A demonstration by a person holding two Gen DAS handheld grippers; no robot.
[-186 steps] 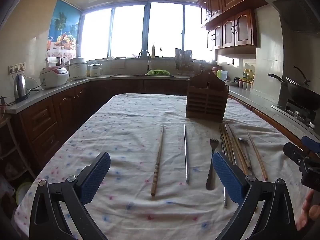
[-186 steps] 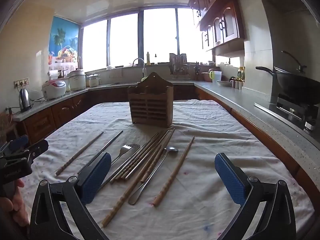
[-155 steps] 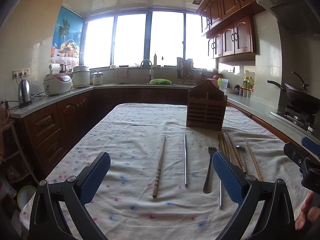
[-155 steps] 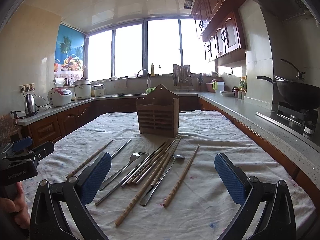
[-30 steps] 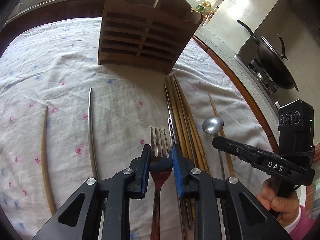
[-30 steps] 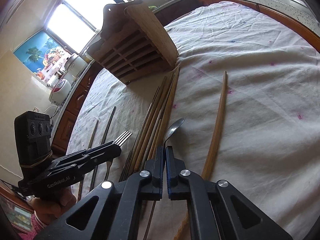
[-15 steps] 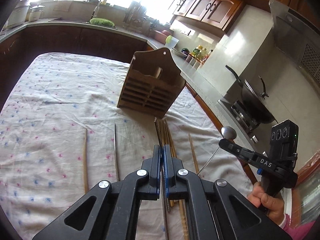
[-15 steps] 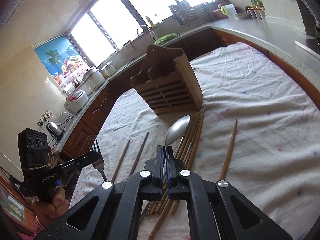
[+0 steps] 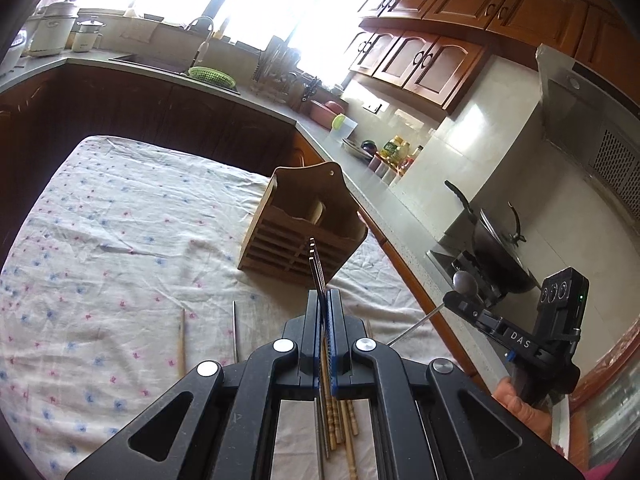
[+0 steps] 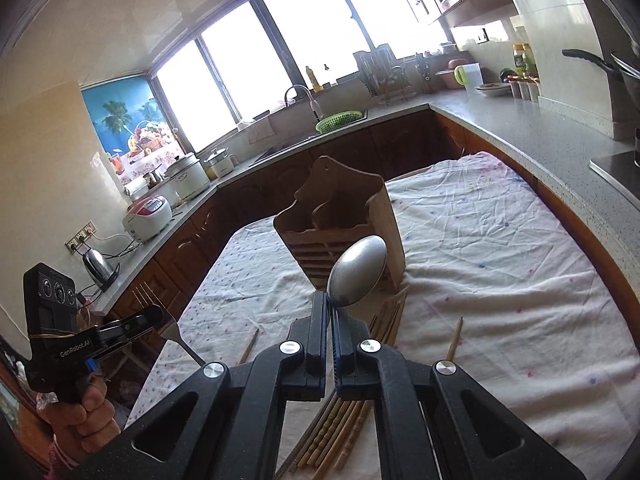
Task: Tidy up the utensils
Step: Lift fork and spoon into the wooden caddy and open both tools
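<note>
Kitchen interior, with windows along the top of both views and dark wood cabinets [image 9: 432, 60] at upper right of the left wrist view. Worktop [image 9: 100, 240] under a flower-printed cloth fills the lower left of that view. Slatted wooden utensil holder [image 9: 304, 232] stands upright at centre frame with its top open, apparently the destination for the cutlery. Loose chopsticks [image 9: 336, 420] lie on the cloth at bottom centre, partly hidden under the claw; two single sticks lie apart at lower left.

Left claw [image 9: 322, 312]: jaws pressed together on the fork [image 9: 316, 268], pinched edge-on near its neck so the tines project forward toward the holder. Right claw [image 10: 330, 320]: jaws likewise pressed together, pinching the spoon [image 10: 357, 272] just below the bowl, which rises at centre frame in front of the holder. Both pieces are held clear of the cloth, probably to be dropped into the holder's compartments.
</note>
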